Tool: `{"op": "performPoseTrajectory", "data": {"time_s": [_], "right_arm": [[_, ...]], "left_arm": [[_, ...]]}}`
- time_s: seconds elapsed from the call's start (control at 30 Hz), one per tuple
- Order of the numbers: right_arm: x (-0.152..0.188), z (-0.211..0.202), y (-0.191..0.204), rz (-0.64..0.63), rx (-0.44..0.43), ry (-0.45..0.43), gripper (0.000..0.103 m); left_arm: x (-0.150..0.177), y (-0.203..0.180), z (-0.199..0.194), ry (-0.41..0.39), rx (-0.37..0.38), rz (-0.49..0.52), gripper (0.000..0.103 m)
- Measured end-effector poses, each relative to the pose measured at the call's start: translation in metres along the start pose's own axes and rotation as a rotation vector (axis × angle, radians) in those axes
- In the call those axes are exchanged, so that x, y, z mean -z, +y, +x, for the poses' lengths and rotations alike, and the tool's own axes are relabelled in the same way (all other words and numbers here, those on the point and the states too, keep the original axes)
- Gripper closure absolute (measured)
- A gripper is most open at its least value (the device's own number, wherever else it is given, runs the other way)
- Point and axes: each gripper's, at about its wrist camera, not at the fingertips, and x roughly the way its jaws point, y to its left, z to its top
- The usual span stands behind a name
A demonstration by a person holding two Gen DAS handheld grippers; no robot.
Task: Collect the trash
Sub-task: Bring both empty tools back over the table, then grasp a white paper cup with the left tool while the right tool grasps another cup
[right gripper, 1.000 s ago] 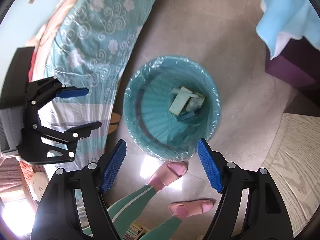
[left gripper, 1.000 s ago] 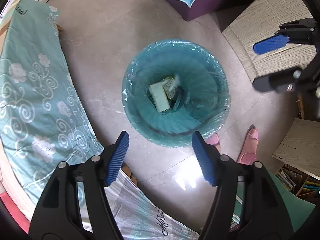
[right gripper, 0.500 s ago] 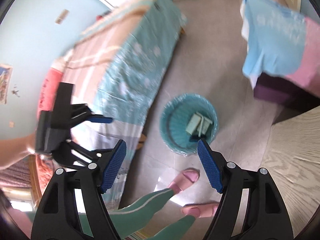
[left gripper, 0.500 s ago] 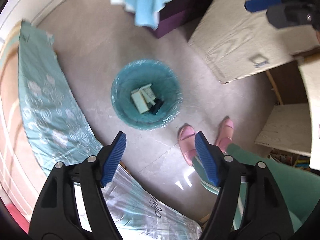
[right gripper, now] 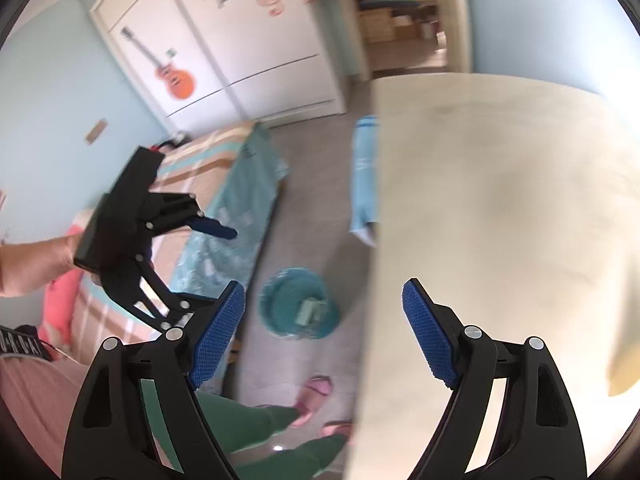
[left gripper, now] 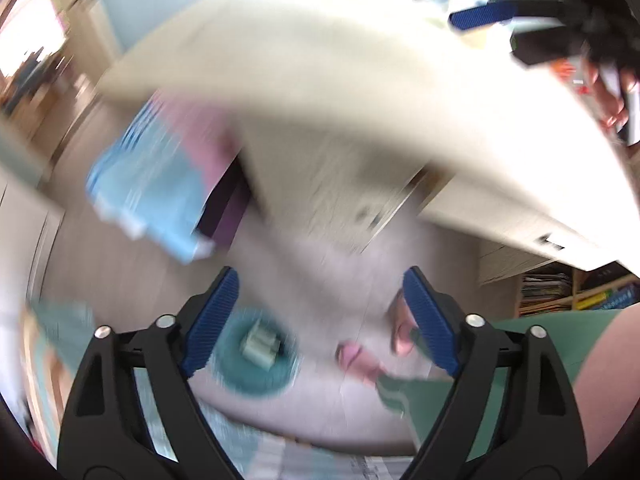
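A teal trash bin (right gripper: 298, 304) lined with a clear bag stands on the floor far below, with pale boxes (right gripper: 310, 312) lying in it. It also shows, blurred, in the left wrist view (left gripper: 256, 354). My left gripper (left gripper: 320, 324) is open and empty, high above the floor. My right gripper (right gripper: 324, 330) is open and empty, over the edge of a pale wooden desk (right gripper: 500, 220). The left gripper also shows in the right wrist view (right gripper: 200, 264), held out over the bed. The right gripper (left gripper: 508, 32) shows at the top right of the left wrist view.
A bed with a teal patterned cover (right gripper: 240, 208) runs along the left. A blue cloth (right gripper: 364, 176) hangs beside the desk. The person's green trousers and pink slippers (right gripper: 314, 396) are on the floor. A white wardrobe (right gripper: 240, 40) stands at the back.
Both grippers have risen and tilted up from over the bin. The bin has shrunk and slid low in both views, and the desk top now fills much of them. Both stayed open.
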Motion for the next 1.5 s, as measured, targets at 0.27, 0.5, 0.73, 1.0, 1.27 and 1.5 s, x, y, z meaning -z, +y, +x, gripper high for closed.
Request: {"op": "performPoseTrajectory", "data": {"time_s": [0.27,0.5,0.73,1.0,1.27,1.5], "right_arm": [[0.089,-0.136,-0.105,0.151,0.264,-0.081,0.022],[0.157,-0.202,-0.178,0.296,0.390,-0.118,0.022],[0.194,-0.225,-0.220,0.429,0.445,-0.160,0.022],[0.210,-0.230,-0.282,0.559,0.431,-0.185,0.022],[0.165,-0.178,-0.376,0.595,0.317,-0.201,0.025],[0.125,-0.140,-0.438,0.604,0.280,-0.197,0.062]], "left_arm": [[-0.138,-0.120,0.041,-0.070,0.120,0.334,0.019],[-0.221,-0.204,0.092,-0.079,0.191,0.506,0.019],[-0.274,-0.217,0.137,-0.035,0.218,0.490,0.023],[-0.325,-0.223,0.182,0.028,0.328,0.480,0.064],[-0.347,-0.224,0.199,0.006,0.363,0.499,0.097],[-0.374,-0.185,0.197,-0.035,0.324,0.413,0.097]]}}
